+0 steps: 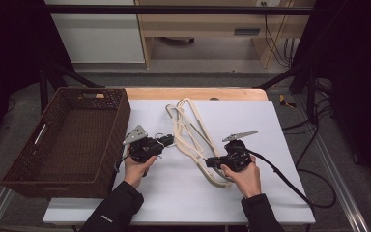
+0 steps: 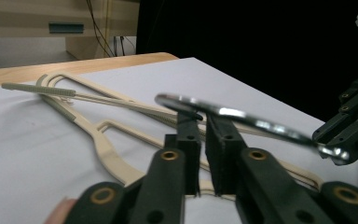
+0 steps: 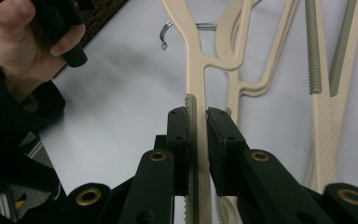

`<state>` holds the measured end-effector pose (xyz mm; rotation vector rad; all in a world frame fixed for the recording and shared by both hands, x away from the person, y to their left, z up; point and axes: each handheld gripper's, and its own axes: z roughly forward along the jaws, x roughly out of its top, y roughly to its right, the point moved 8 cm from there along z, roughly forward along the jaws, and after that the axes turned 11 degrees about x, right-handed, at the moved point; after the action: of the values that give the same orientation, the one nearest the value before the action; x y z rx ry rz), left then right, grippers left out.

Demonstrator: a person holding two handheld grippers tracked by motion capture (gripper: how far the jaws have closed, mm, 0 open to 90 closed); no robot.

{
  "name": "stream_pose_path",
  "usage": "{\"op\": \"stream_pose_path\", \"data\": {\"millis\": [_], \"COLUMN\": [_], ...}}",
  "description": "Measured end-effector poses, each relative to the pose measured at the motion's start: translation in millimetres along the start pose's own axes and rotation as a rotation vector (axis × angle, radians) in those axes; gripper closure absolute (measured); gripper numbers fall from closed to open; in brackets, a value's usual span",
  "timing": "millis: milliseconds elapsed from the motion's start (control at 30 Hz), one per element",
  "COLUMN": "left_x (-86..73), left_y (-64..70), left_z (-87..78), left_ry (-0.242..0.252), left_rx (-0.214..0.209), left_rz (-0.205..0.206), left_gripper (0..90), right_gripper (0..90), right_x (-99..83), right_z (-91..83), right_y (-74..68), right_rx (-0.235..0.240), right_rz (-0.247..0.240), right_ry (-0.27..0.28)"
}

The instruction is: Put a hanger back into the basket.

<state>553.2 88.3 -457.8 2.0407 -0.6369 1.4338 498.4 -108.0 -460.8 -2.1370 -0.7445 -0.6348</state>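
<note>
Hangers (image 1: 193, 137) lay in a loose cream pile mid-table on the white sheet (image 1: 251, 193), long arms running diagonally from far-left to near-right. The right gripper (image 1: 211, 162) pinched one hanger's ribbed arm at the near end; the left gripper (image 1: 163, 141) had its jaws pressed on the metal hook (image 2: 242, 119) at the opposite end. The wicker basket (image 1: 24, 179) stood just left of the left gripper, the nearer one.
</note>
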Motion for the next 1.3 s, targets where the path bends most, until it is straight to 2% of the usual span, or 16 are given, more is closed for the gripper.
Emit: {"op": "stream_pose_path", "data": {"millis": [267,400,467,600,700,733,767,900,1000,1100,1133,1200,1233,1267,1300], "left_x": [2.0,3.1,3.3,3.6,4.7,4.7,5.1,6.9,7.3,7.7,7.7,8.3,8.5,8.5,9.1], "left_y": [0.6,1.9,3.3,4.8,8.6,8.6,11.8,17.6,21.6,24.9,24.9,27.6,28.2,28.2,29.6], "left_z": [0.2,-0.9,-0.7,-0.9,-0.3,-0.3,-0.2,0.7,1.2,1.6,1.6,1.6,1.6,1.6,1.6], "left_ry": [0.003,0.003,-0.006,-0.01,-0.016,-0.016,-0.022,-0.03,-0.036,-0.04,-0.04,-0.047,-0.048,-0.048,-0.048], "left_rx": [0.015,0.024,0.052,0.051,0.065,0.065,0.067,0.081,0.089,0.093,0.093,0.095,0.097,0.097,0.097], "left_rz": [0.007,0.01,0.036,0.04,0.053,0.053,0.066,0.091,0.109,0.117,0.117,0.125,0.129,0.129,0.13], "left_gripper": [88.7,88.8,88.9,88.9,88.9,88.9,88.9,88.9,88.9,88.9,88.9,88.9,88.9,88.9,88.9], "right_gripper": [79.3,78.2,76.6,73.6,59.8,59.8,52.8,46.5,45.5,48.5,48.5,54.8,56.8,56.8,61.1], "right_x": [-2.5,-3.6,-5.2,-5.4,-2.4,-2.4,0.0,1.6,1.3,0.9,0.9,2.5,3.4,3.4,5.6], "right_z": [3.0,5.9,7.1,7.3,5.9,5.9,5.6,10.8,19.1,27.2,27.2,34.5,35.7,35.7,36.9], "right_y": [1.0,2.4,3.2,3.6,4.0,4.0,5.1,2.5,0.8,1.7,1.7,1.9,2.4,2.4,4.2], "right_rx": [0.003,0.0,-0.005,-0.007,-0.041,-0.041,-0.084,-0.115,-0.176,-0.213,-0.213,-0.269,-0.282,-0.282,-0.321], "right_rz": [-0.001,-0.018,-0.018,-0.03,-0.069,-0.069,-0.107,-0.144,-0.175,-0.24,-0.24,-0.285,-0.316,-0.316,-0.347], "right_ry": [-0.018,-0.027,-0.04,-0.045,-0.009,-0.009,0.012,0.014,-0.012,-0.042,-0.042,-0.054,-0.056,-0.056,-0.052]}}
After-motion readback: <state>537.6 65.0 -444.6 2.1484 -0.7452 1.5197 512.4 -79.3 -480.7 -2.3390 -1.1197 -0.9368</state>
